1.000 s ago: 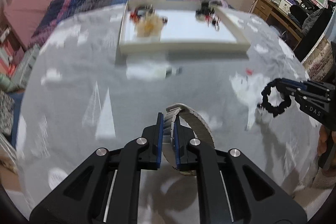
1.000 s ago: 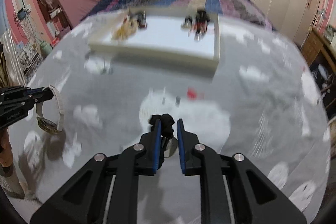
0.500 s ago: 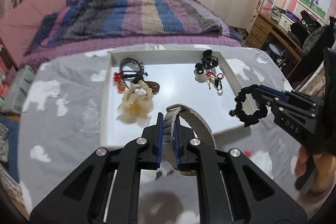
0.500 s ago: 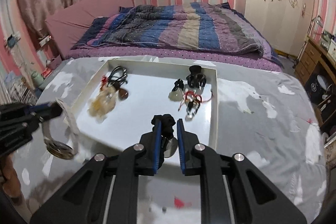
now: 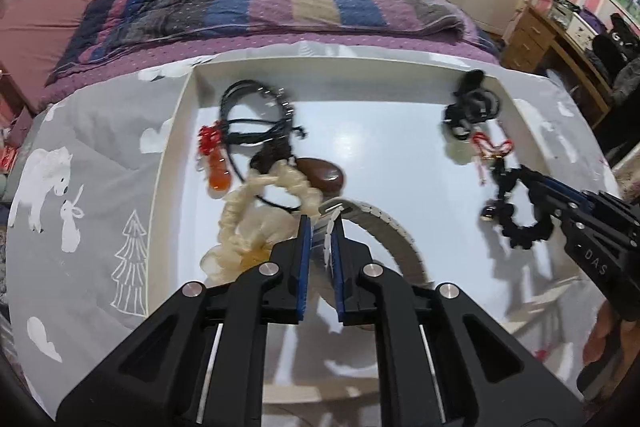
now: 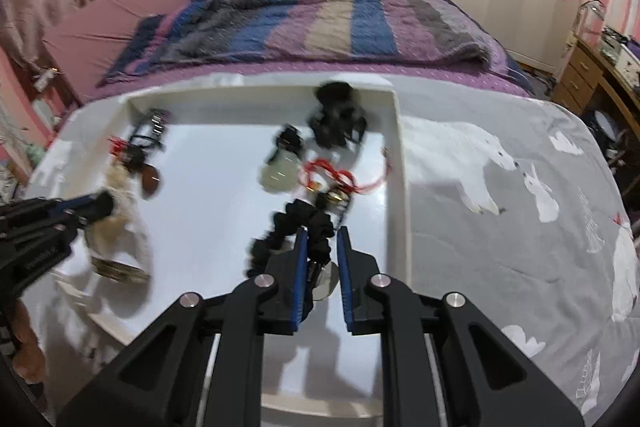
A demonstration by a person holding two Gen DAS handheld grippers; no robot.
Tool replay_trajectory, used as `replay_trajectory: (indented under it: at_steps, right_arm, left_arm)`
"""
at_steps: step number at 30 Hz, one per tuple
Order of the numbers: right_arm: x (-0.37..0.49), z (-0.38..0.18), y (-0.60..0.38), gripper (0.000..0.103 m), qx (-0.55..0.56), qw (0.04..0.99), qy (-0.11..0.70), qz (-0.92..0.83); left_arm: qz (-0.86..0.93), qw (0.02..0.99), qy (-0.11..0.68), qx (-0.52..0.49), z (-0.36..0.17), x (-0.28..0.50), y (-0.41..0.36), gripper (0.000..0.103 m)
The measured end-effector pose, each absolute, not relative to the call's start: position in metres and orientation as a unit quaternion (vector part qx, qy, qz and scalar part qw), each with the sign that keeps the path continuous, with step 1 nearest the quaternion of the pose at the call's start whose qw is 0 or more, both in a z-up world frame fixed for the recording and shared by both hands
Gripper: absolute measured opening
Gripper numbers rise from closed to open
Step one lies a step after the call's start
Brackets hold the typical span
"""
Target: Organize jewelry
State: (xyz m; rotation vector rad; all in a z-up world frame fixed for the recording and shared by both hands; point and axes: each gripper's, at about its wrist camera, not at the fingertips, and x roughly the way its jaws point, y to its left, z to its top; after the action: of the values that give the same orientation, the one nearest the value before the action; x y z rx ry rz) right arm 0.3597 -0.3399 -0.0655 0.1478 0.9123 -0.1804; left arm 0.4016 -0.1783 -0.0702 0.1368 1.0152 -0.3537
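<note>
Both tools are over the white tray [image 5: 172, 163], so the step in hand looks like delivery. At 6 o'clock in the left view, the left gripper [image 5: 320, 231] is clenched on the metal watch band [image 5: 394, 231], its loop arcing toward 3 o'clock above the tray floor. In the right view the right gripper [image 6: 322, 241] pinches the black scrunchie [image 6: 280, 227], which hangs toward 10 o'clock. The next move likely calls for lowering each onto bare tray floor and releasing, clear of the cream scrunchie [image 5: 256, 211] just ahead at 11 o'clock. Farther off lie the black cords [image 5: 256, 115] at 11 and a dark clump [image 5: 472, 103] at 1 o'clock, blurred beyond naming. The watch face is hidden behind the fingers; motion blur smears the tray's far end.
</note>
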Motion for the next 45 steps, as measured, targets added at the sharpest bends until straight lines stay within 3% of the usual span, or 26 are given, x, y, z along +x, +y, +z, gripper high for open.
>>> replay_trajectory:
  at_steps: [8, 10, 12, 14, 17, 21, 26, 37, 45]
  right_arm:
    - [0.377, -0.089, -0.335, 0.016, 0.064, 0.873, 0.474, -0.099]
    - [0.379, -0.090, -0.334, 0.016, 0.059, 0.872, 0.476, -0.100]
    - [0.381, -0.089, -0.334, 0.021, 0.059, 0.869, 0.481, -0.098]
    - [0.380, -0.085, -0.336, 0.049, 0.060, 0.869, 0.481, -0.099]
    - [0.373, -0.071, -0.335, 0.057, 0.049, 0.878, 0.464, -0.102]
    - [0.356, -0.041, -0.342, 0.059, 0.071, 0.889, 0.441, -0.097]
    - [0.317, -0.003, -0.341, 0.083, 0.080, 0.910, 0.395, -0.100]
    - [0.199, 0.020, -0.296, 0.100, 0.097, 0.941, 0.318, -0.059]
    - [0.143, 0.003, -0.276, 0.101, 0.090, 0.949, 0.293, -0.075]
  left_arm:
    - [-0.132, 0.861, 0.485, 0.082, -0.086, 0.403, -0.179, 0.009]
    - [-0.143, 0.857, 0.490, 0.067, -0.083, 0.404, -0.176, 0.016]
    - [-0.148, 0.858, 0.488, 0.059, -0.078, 0.402, -0.173, 0.031]
    - [-0.151, 0.861, 0.483, 0.055, -0.072, 0.399, -0.171, 0.041]
    - [-0.159, 0.868, 0.468, 0.043, -0.052, 0.388, -0.164, 0.061]
    - [-0.174, 0.876, 0.449, 0.029, -0.024, 0.370, -0.157, 0.078]
    - [-0.164, 0.899, 0.404, 0.025, 0.010, 0.328, -0.136, 0.100]
    - [-0.112, 0.938, 0.329, 0.019, 0.032, 0.211, -0.089, 0.100]
    - [-0.099, 0.951, 0.292, 0.018, 0.015, 0.156, -0.086, 0.100]
